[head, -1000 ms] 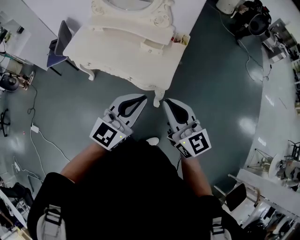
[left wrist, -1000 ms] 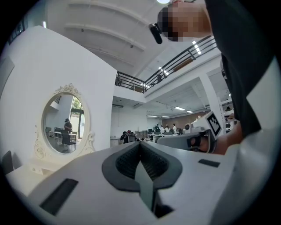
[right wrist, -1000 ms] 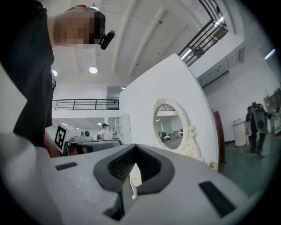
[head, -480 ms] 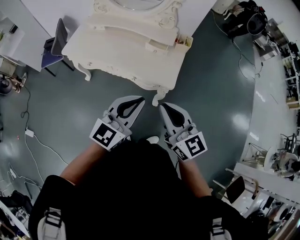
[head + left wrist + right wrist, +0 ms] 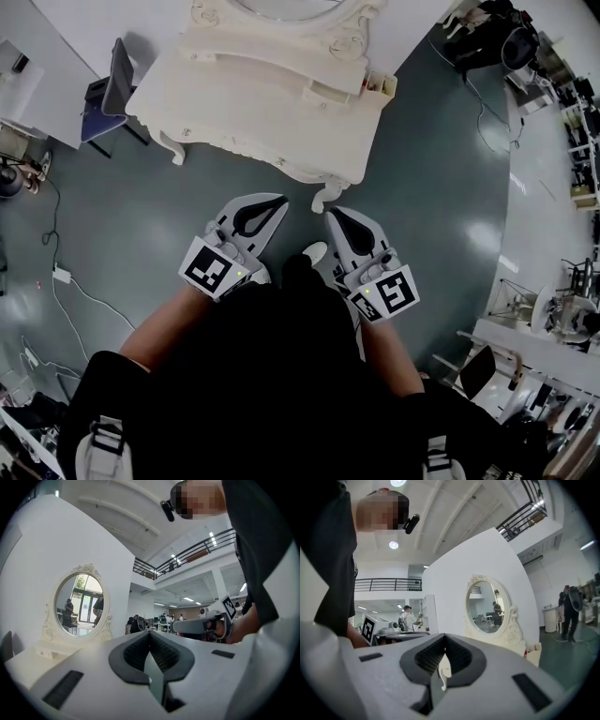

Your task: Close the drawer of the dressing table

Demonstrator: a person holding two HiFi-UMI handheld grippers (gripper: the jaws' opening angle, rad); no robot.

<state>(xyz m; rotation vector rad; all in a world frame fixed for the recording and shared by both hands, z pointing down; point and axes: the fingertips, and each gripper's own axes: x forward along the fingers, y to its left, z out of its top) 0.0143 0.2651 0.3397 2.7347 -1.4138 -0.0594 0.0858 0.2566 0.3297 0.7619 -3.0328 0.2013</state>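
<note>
Forearms (image 5: 164, 323) hold left gripper (image 5: 283, 198) and right gripper (image 5: 329, 213) level before dressing table (image 5: 262, 112).

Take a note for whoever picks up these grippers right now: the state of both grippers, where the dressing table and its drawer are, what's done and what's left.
Left gripper: shut, empty, held in front of the person, short of the table.
Right gripper: shut, empty, beside the left one, also short of the table.
Dressing table: straight ahead on the floor; neither gripper touches it.
Drawer: the small one in the raised back shelf, toward the right in the head view; it sticks out, so it looks open.
Done: nothing on the drawer yet.
Left: step up to the table, set a shut gripper against the drawer front and push it in flush.
</note>
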